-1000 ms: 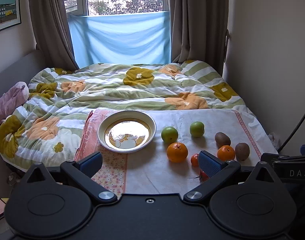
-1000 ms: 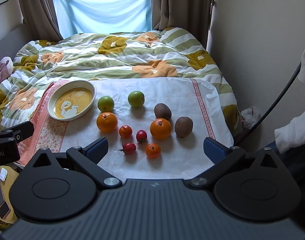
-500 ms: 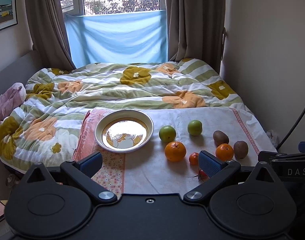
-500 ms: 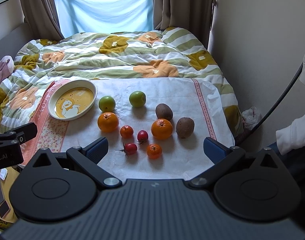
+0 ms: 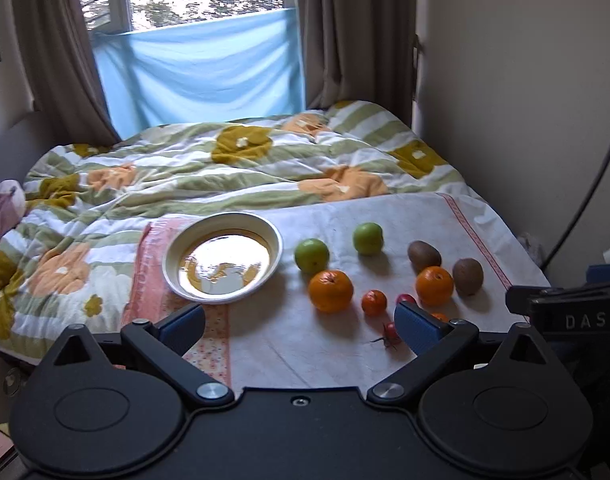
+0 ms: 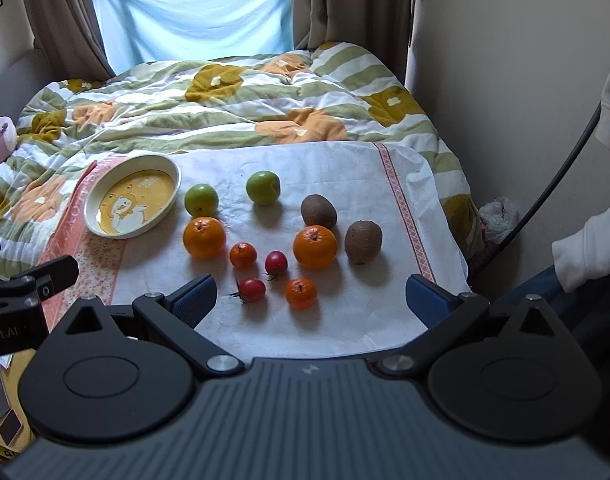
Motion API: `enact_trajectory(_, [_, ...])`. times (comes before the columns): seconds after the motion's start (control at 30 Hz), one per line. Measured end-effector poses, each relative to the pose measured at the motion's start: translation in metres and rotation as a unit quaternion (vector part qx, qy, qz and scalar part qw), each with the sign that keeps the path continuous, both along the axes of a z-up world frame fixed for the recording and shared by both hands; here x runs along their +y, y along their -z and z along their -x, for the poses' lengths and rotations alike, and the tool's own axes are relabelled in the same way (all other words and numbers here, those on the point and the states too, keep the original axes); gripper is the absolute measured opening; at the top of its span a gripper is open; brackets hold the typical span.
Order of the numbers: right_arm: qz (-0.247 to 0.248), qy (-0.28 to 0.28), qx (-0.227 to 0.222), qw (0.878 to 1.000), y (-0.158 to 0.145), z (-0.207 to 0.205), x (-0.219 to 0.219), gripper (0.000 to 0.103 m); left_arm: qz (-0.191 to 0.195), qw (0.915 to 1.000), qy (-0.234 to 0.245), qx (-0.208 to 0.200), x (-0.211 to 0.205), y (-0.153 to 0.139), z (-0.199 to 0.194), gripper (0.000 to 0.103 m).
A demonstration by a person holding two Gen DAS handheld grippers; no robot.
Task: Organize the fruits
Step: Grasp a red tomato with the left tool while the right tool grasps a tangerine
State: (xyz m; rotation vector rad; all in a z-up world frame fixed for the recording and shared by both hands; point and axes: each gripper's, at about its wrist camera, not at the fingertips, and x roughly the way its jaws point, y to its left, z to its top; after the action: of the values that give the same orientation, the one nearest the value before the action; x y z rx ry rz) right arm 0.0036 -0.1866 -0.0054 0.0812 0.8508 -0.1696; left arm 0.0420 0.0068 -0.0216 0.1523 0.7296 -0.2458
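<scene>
Bed: white cloth [image 6: 345, 168] over floral duvet.
Landmark: cream duck-print plate [image 6: 173, 176], unfilled.
Tools: left tool [image 5: 301, 322] and right tool [image 6: 311, 296] both spread, holding nothing.
Tip: take the round green fruit [image 6: 201, 200] just beside the plate first; grip gently.

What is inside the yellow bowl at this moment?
No fruit lies in the bowl. The right wrist view shows only a printed cartoon duck on its yellow bottom. In the left wrist view, window glare hides most of that bottom. All fruits lie outside on the cloth.
</scene>
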Motion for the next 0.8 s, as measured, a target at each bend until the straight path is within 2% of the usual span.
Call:
enact_trajectory(0.13, [-0.007, 0.004, 0.003, 1.000, 0.014, -0.006, -0.005, 0.103, 0.012, 0.9989, 0.045, 0.005, -0.007, 0.020, -0.010, 0.101])
enact_trajectory(0.27, [-0.008, -0.001, 0.009, 1.000, 0.044, -0.019, -0.014, 0.103, 0.006, 0.9962, 0.087, -0.001, -0.019, 0.049, -0.022, 0.101])
enact_trajectory(0.53, [-0.006, -0.031, 0.032, 0.999, 0.102, -0.050, -0.027, 0.103, -0.016, 0.9916, 0.124, 0.032, -0.046, 0.113, -0.054, 0.098])
enact_trajectory(0.67, [0.009, -0.059, 0.033, 0.998, 0.129, -0.064, -0.026, 0.103, -0.027, 0.9869, 0.154, 0.041, -0.064, 0.143, -0.062, 0.098])
enact_trajectory(0.8, [0.014, -0.085, 0.038, 0.996, 0.147, -0.072, -0.026, 0.103, -0.043, 0.9792, 0.195, 0.039, -0.081, 0.166, -0.063, 0.090])
